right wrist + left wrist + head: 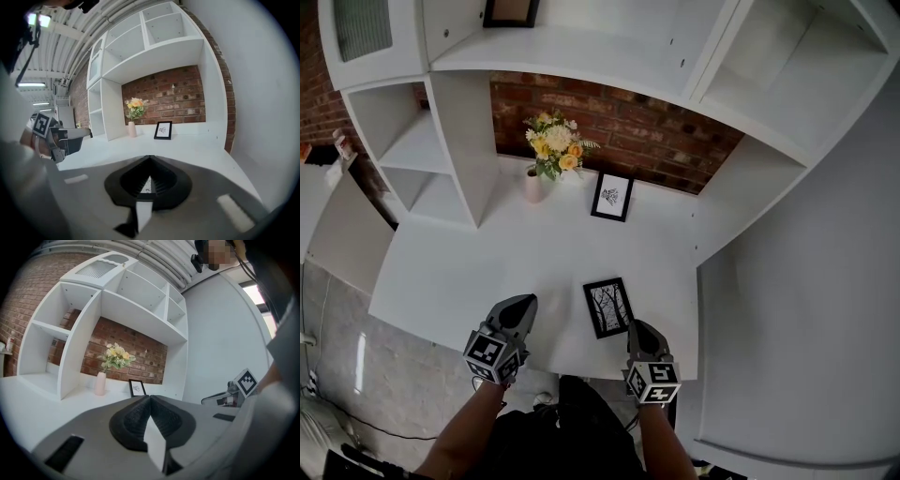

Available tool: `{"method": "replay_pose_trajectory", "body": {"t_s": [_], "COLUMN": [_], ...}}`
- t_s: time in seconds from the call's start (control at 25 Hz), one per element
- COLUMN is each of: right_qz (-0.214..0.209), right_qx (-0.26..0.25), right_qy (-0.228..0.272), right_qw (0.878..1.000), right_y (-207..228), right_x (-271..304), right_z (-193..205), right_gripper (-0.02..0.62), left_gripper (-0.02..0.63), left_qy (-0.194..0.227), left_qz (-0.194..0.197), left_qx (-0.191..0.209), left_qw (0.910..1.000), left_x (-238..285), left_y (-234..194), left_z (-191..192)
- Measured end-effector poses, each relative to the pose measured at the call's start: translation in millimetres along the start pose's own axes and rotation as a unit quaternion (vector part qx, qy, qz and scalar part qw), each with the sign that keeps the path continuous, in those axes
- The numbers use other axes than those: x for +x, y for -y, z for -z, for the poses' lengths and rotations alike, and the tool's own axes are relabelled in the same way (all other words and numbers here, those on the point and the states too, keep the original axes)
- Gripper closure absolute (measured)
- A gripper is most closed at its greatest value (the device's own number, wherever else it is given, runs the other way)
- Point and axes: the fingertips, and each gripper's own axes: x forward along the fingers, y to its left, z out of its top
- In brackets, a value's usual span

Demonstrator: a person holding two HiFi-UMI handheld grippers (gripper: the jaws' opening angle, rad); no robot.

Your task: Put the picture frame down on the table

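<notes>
We judge task done: picture frame [607, 307] lies flat on counter [450, 272]. Just beside frame, right tongs [640, 328]; near frame, left tongs [521, 305]. Both pressed together, empty, nothing left to hold.

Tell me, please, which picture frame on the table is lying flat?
The tree-print frame at the front edge, beside the right claw; the other frame stands upright by the brick wall.

Top-shelf frame [510, 11] — upper part beyond the head view's top edge

Grey left gripper [525, 302], right gripper [638, 327], black-white marker cubes [495, 354]
</notes>
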Motion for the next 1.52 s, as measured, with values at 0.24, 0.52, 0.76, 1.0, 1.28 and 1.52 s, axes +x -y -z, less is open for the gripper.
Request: {"method": "replay_pose_trajectory", "body": {"t_s": [0.24,0.52,0.76,1.0,1.28,1.52], "right_qz": [0.011,0.022,0.016,0.015,0.022,0.023], "right_qx": [-0.001,-0.003,-0.014,-0.019,-0.015,-0.015], "right_qy": [0.022,0.06,0.093,0.102,0.107,0.113], "right_qw": [1.0,0.998,0.995,0.994,0.994,0.993], "right_y": [-5.5,-8.1,-19.8,-28.5,-33.0,-31.7], "right_x": [-20.2,-46.4,-68.2,-90.0,-109.1,-113.2], "right_z": [-6.0,-15.2,-24.6,-21.7,-13.7,-17.6], "right_gripper": [0.592,0.592,0.592,0.592,0.592,0.592], "left_gripper": [0.611,0.611,0.611,0.611,0.611,0.611], "left_qy": [-0.001,0.01,0.019,0.023,0.027,0.031], "left_qz": [0.006,0.008,0.009,0.019,0.027,0.023], "left_qx": [0.0,0.008,0.008,0.009,0.011,0.011], "left_qw": [1.0,0.9999,0.9998,0.9995,0.9992,0.9992], "left_x": [-17.1,-35.1,-48.4,-59.2,-70.0,-72.5], "left_y": [6.7,13.6,17.7,30.8,40.7,41.8], "left_z": [0.4,-3.2,-8.2,-7.0,-5.8,-7.3]}}
